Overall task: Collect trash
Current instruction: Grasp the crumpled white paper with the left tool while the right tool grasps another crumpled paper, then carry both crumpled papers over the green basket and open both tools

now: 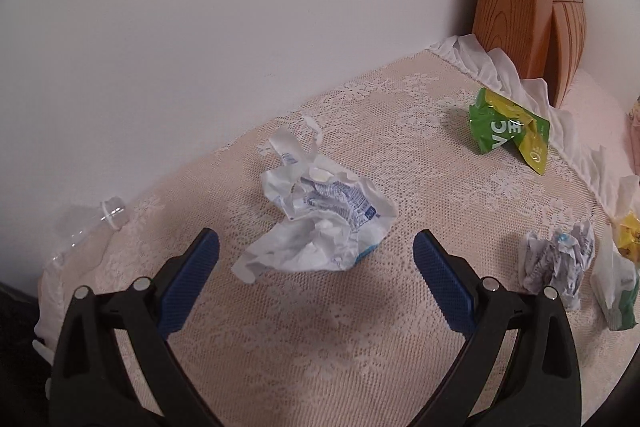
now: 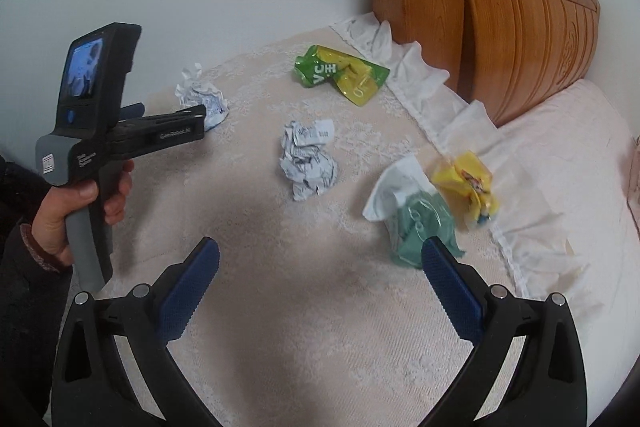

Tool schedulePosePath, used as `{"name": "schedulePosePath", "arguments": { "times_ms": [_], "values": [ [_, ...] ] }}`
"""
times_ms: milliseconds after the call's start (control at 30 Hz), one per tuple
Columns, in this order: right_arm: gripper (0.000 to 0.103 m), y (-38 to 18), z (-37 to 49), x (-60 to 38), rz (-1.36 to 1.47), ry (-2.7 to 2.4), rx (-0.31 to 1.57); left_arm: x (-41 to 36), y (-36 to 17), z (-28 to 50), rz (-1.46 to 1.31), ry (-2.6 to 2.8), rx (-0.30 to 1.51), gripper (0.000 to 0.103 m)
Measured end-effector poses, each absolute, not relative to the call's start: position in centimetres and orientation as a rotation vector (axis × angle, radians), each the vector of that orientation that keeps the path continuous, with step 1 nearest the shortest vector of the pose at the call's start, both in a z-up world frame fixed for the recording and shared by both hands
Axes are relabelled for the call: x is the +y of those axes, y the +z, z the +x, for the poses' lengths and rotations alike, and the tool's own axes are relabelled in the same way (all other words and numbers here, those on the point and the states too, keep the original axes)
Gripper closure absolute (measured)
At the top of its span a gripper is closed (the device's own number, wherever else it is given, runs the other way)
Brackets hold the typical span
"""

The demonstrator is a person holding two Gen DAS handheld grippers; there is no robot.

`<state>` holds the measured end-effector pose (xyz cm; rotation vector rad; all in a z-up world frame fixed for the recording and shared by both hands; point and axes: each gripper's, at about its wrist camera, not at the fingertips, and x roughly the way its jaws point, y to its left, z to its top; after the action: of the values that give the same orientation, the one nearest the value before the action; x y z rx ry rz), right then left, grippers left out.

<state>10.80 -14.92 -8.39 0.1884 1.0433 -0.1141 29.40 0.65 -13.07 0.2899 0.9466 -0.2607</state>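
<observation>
Left wrist view: left tongs point(image 1: 316, 247) spread wide and empty above the bed point(image 1: 320, 327); a crumpled white wrapper point(image 1: 320, 223) lies just ahead between the tips, a green packet point(image 1: 508, 129) far ahead to the right.

Right wrist view: right tongs point(image 2: 320, 259) wide open, holding nothing; a paper ball point(image 2: 308, 163) lies ahead, a teal bag point(image 2: 416, 223) touches the right tip.
</observation>
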Motion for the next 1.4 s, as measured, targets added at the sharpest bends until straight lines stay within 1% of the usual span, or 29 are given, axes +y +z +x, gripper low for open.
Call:
{"name": "schedulePosePath", "arguments": {
  "times_ms": [100, 167, 233, 267, 300, 367, 400, 433, 500, 700, 967, 1000, 1033, 1067, 1100, 1167, 1267, 1400],
  "values": [
    [0.003, -8.9, 12.0, -14.6, 0.194, -0.115, 1.053, 0.0, -14.0, 30.3, 0.311, -0.281, 0.959, 0.011],
    [0.003, -9.3, 12.7, -14.7, 0.203, -0.114, 1.061, -0.4, -14.7, 30.7, 0.34, -0.29, 0.967, 0.018],
    [0.003, -9.6, 13.1, -14.8, 0.207, -0.113, 1.067, -0.6, -15.3, 31.1, 0.353, -0.299, 0.981, 0.031],
    [0.003, -9.7, 13.3, -14.8, 0.204, -0.115, 1.068, -0.6, -15.5, 31.3, 0.354, -0.302, 0.99, 0.034],
    [0.003, -9.8, 13.6, -14.7, 0.198, -0.117, 1.068, -0.6, -15.8, 31.5, 0.352, -0.305, 0.999, 0.042],
    [0.003, -10.0, 13.9, -14.7, 0.186, -0.118, 1.068, -0.4, -15.9, 31.7, 0.334, -0.319, 1.001, 0.046],
    [0.003, -10.2, 14.2, -14.7, 0.179, -0.119, 1.071, -0.3, -15.8, 31.8, 0.332, -0.318, 0.996, 0.057],
    [0.003, -10.4, 14.4, -14.8, 0.176, -0.12, 1.072, -0.2, -15.8, 31.9, 0.332, -0.318, 0.998, 0.062],
    [0.003, -10.7, 15.1, -14.8, 0.171, -0.119, 1.074, 0.2, -15.6, 32.1, 0.312, -0.338, 1.01, 0.065],
    [0.003, -11.4, 17.1, -14.8, 0.167, -0.099, 1.082, 1.6, -14.8, 31.2, 0.295, -0.345, 0.985, 0.066],
    [0.003, -13.8, 20.9, -14.1, 0.118, -0.122, 1.127, 4.9, -10.4, 26.5, 0.243, -0.328, 0.913, 0.066],
    [0.005, -14.3, 21.4, -14.0, 0.11, -0.123, 1.143, 5.4, -9.9, 25.7, 0.234, -0.322, 0.909, 0.066],
    [0.013, -14.8, 21.8, -13.9, 0.108, -0.119, 1.164, 5.8, -9.5, 24.9, 0.224, -0.318, 0.908, 0.066],
    [0.024, -15.1, 22.0, -13.9, 0.112, -0.116, 1.176, 6.3, -9.1, 24.0, 0.216, -0.315, 0.908, 0.066],
    [0.03, -15.4, 22.2, -14.0, 0.122, -0.111, 1.189, 6.8, -8.8, 23.1, 0.206, -0.31, 0.909, 0.066],
    [0.059, -15.8, 22.3, -14.2, 0.145, -0.103, 1.202, 7.4, -8.2, 21.5, 0.191, -0.305, 0.913, 0.066],
    [0.061, -14.9, 21.3, -14.3, 0.169, -0.095, 1.167, 7.6, -7.4, 19.5, 0.175, -0.293, 0.917, 0.066],
    [0.061, -12.2, 17.7, -14.6, 0.18, -0.059, 1.105, 7.5, -6.2, 15.8, 0.177, -0.3, 0.916, 0.066]
  ]
}}
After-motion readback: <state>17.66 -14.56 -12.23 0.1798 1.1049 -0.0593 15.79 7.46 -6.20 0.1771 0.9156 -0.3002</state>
